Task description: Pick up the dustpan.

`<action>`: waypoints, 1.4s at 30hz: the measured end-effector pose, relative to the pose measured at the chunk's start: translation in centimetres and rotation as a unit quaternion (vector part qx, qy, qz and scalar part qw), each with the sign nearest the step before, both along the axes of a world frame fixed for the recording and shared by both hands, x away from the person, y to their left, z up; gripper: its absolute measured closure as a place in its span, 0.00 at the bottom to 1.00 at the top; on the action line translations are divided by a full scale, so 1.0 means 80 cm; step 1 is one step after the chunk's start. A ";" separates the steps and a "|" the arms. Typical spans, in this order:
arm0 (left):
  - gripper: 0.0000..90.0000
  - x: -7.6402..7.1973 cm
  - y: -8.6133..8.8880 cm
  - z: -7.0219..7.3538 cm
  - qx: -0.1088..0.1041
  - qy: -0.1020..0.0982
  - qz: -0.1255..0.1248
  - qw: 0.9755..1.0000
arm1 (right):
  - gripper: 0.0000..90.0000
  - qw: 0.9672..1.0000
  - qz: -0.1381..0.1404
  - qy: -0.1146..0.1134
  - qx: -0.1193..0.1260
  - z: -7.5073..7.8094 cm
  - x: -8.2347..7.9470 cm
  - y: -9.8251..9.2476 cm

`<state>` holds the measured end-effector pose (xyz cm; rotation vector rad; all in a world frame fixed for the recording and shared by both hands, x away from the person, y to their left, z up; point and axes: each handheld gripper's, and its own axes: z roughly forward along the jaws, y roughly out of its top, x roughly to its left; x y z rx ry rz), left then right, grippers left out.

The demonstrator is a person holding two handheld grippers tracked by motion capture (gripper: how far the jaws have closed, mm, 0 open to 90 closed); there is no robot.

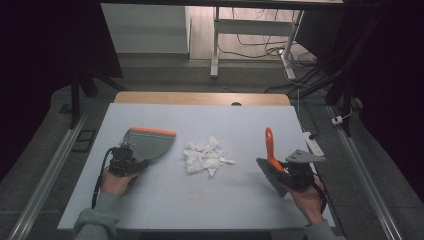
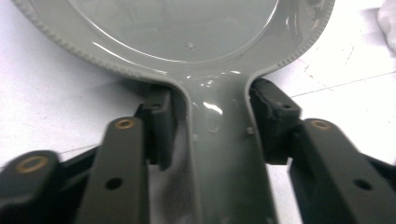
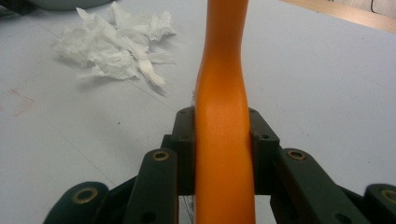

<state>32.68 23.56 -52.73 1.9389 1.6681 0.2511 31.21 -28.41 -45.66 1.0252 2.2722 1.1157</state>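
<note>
Left gripper (image 1: 131, 161) clamps handle of grey dustpan (image 1: 150, 142), flat on table (image 1: 240, 200). Right gripper (image 1: 286, 175) clamps orange brush (image 1: 271, 152) handle. Crumpled tissue (image 1: 205, 155) lies between them.

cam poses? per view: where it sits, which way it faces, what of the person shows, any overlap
High view: above the person's side, facing forward and down on the table; forearms, both hands show.
Left gripper view: on the left gripper, facing along its jaws at the grey dustpan.
Right gripper view: on the right gripper, jaws clamping the orange brush handle.
Shared: crumpled tissue, high and right.
</note>
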 end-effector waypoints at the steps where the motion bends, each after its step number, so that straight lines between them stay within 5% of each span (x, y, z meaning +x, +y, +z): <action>1: 0.65 -0.001 0.002 0.000 0.000 -0.003 0.000 1.000 | 0.78 1.000 0.000 0.000 0.000 0.000 0.000 0.000; 16: 0.68 -0.003 0.013 0.001 -0.002 -0.013 -0.010 1.000 | 0.78 1.000 -0.001 0.000 -0.001 -0.001 0.000 0.001; 23: 0.69 -0.007 0.021 0.006 0.005 -0.035 -0.008 0.999 | 0.78 1.000 0.000 -0.001 -0.002 -0.001 -0.001 0.001; 42: 0.69 -0.018 0.030 0.021 0.000 -0.065 -0.047 0.997 | 0.78 1.000 -0.004 -0.001 0.006 0.002 -0.003 -0.001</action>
